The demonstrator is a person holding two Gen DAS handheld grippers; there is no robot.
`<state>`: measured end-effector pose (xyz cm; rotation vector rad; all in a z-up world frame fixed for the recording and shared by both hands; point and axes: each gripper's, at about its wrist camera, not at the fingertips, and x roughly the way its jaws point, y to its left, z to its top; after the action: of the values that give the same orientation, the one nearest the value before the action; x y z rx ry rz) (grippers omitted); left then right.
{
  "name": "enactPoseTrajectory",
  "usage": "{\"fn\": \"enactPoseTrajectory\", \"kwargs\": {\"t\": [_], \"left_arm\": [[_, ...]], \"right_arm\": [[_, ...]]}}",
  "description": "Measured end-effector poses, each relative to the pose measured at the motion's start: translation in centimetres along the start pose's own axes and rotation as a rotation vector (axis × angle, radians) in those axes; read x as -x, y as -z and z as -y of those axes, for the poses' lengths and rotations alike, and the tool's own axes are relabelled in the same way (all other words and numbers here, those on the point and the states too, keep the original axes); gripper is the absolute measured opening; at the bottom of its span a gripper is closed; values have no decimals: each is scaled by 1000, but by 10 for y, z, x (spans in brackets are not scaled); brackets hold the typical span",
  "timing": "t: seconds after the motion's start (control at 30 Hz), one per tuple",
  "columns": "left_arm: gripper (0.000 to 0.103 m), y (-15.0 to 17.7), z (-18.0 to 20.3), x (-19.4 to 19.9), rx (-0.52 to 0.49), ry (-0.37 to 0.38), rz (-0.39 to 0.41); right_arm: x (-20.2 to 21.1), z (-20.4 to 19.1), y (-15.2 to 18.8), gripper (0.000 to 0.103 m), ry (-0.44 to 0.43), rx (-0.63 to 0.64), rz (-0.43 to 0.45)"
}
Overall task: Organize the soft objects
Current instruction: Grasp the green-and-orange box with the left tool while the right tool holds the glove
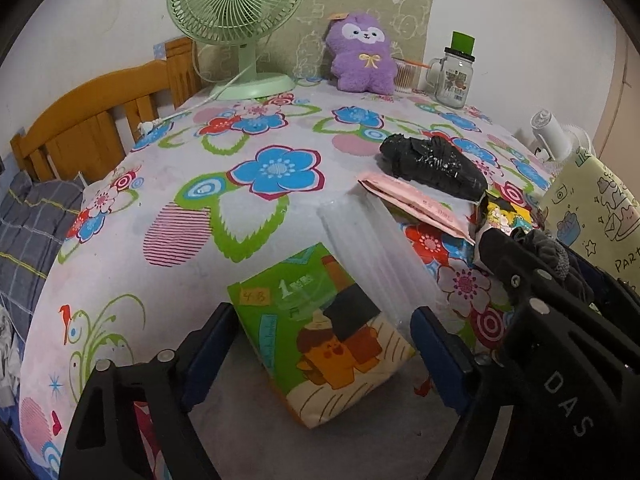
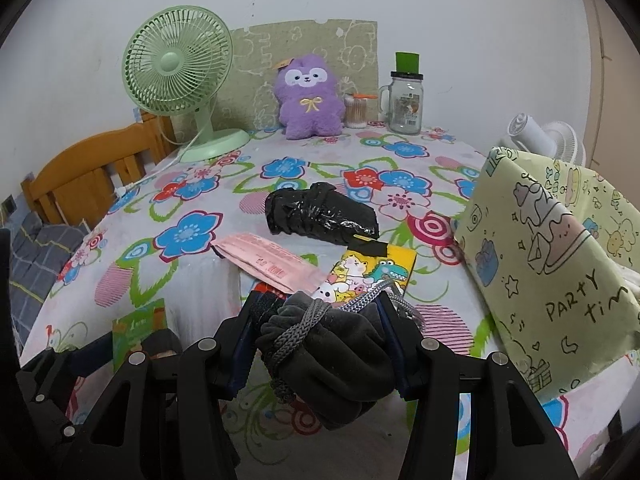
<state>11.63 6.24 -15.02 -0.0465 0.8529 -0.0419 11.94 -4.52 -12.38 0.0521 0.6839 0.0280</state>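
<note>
The left gripper [image 1: 324, 344] hangs over the flowered desk [image 1: 280, 128] with its fingers [image 1: 436, 356] spread either side of a green tissue pack [image 1: 320, 332]; the pads do not touch it, and the pack lies flat on the cloth partly under a clear plastic sheet [image 1: 376, 248]. The right gripper [image 2: 316, 340] has its fingers [image 2: 390, 344] closed on a dark grey drawstring pouch [image 2: 332, 356], held above the desk's near edge with its grey cord [image 2: 304, 328] wrapped around it. Behind it lie a pink packet [image 2: 272, 264], a yellow cartoon card [image 2: 372, 276] and a black plastic bundle [image 2: 320, 216]. A purple plush toy [image 2: 308, 100] sits at the back beside a green fan [image 2: 176, 80] and a glass jar [image 2: 406, 100]
</note>
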Motion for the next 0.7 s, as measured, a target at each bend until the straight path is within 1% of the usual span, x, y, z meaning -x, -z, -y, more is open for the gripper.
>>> {"fn": "enactPoseTrajectory", "kwargs": {"t": [0.07,0.1,0.3,0.43,0.57,0.7], "left_arm": [[78,0,0,1,-5,7,7],[75,0,1,2,-6,10,9],[66,4,1,8,0,10,42],[63,5,3,12,-7,8,46],[60,8,5,18,-3,25,54],[59,11,7,22,8,7,66]], "right_arm": [[-1,-1,0,57,1,2,-4],[-1,-1,0,57,1,2,-5],[1,-2,2,57,4,6,-5],[6,0,4,57,5,4,-1],[14,1,5,57,6,4,8],[20,2,8,57,5,7,12]]}}
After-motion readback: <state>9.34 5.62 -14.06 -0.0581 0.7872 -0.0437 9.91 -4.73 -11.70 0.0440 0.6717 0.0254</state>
